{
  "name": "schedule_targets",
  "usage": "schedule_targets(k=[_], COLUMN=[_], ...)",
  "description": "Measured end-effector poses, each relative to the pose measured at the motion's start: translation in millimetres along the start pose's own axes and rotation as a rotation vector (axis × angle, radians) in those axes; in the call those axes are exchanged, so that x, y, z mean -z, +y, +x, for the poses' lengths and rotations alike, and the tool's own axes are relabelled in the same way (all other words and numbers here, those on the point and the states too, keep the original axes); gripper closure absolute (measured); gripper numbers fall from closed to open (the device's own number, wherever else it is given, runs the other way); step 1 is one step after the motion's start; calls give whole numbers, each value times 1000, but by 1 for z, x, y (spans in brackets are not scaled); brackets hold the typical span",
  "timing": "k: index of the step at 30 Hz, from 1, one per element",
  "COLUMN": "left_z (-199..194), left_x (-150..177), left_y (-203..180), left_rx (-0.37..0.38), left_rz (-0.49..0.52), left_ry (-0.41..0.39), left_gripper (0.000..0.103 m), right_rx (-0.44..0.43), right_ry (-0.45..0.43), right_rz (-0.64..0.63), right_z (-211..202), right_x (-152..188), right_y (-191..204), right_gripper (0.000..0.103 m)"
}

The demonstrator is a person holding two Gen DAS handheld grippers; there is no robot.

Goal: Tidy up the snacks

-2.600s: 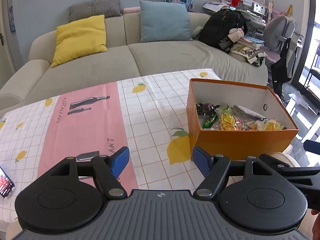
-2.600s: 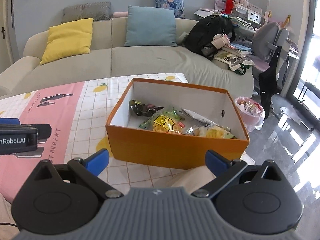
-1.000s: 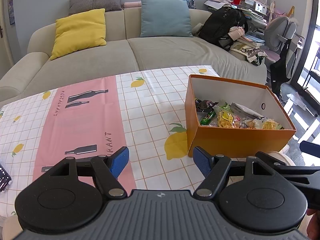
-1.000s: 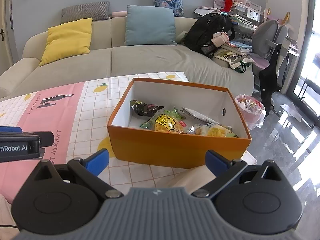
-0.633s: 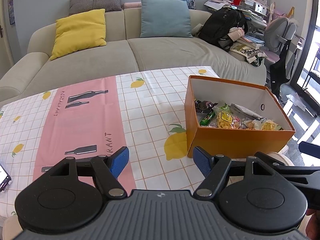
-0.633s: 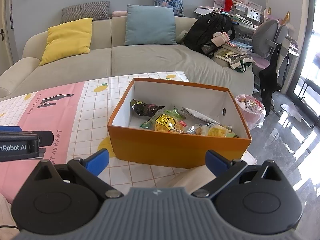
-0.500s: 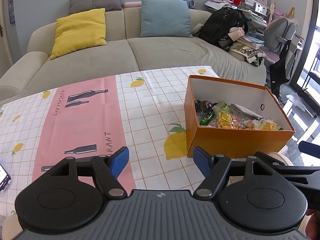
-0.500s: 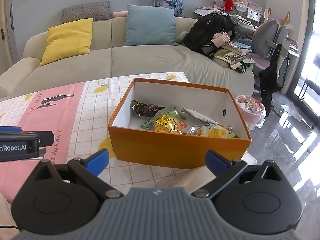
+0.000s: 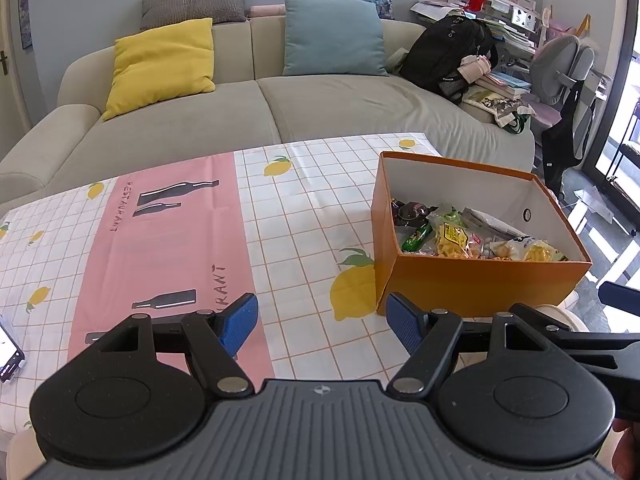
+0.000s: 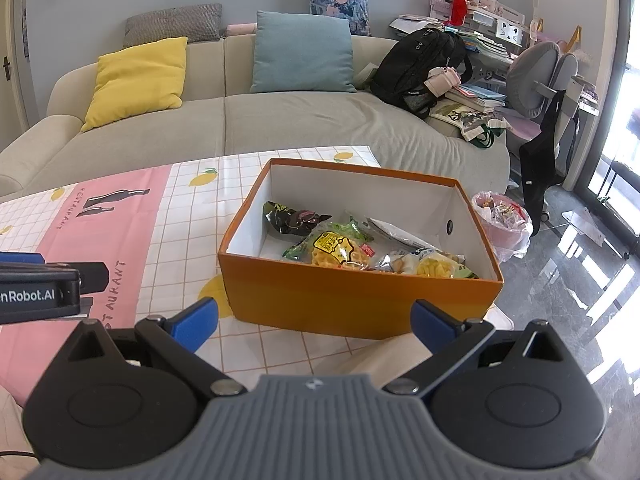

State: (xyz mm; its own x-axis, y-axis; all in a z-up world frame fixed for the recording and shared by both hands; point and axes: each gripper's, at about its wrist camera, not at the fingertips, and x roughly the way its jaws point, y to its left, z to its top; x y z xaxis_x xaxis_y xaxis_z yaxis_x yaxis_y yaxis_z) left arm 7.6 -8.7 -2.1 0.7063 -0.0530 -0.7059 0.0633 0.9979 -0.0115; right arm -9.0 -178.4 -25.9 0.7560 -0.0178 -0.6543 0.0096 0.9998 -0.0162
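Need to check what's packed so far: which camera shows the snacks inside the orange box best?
The right wrist view: it looks down into the orange box at the snacks. The left wrist view sees them side-on, partly hidden by the wall.

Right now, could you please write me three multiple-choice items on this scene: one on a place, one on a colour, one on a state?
1. Where are the snacks?
A. in the box
B. on the sofa
C. spread on the tablecloth

2. What colour is the box outside?
A. blue
B. orange
C. green

3. How does the right gripper stand?
A. shut on a snack
B. shut, empty
C. open, empty

Answers: 1 A, the packets lie inside its white walls. 2 B, its near wall is orange. 3 C, its blue fingers stand wide apart with nothing between them.
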Motion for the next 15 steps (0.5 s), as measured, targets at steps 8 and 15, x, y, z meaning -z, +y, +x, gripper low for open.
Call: schedule_targets(k=[8, 15], left_z=[0, -1], left_x=[-1, -2], left_y=[0, 0], left_rx=[-8, -3], left_rz=[-6, -6], left_ry=[4, -4], left_gripper=[17, 17], right_rx=[-2, -2], right_ry=[-1, 0], right_rz=[0, 1], right_z=[-1, -1], right_x=[-1, -1], right_y=[-1, -1], right_gripper=[3, 3])
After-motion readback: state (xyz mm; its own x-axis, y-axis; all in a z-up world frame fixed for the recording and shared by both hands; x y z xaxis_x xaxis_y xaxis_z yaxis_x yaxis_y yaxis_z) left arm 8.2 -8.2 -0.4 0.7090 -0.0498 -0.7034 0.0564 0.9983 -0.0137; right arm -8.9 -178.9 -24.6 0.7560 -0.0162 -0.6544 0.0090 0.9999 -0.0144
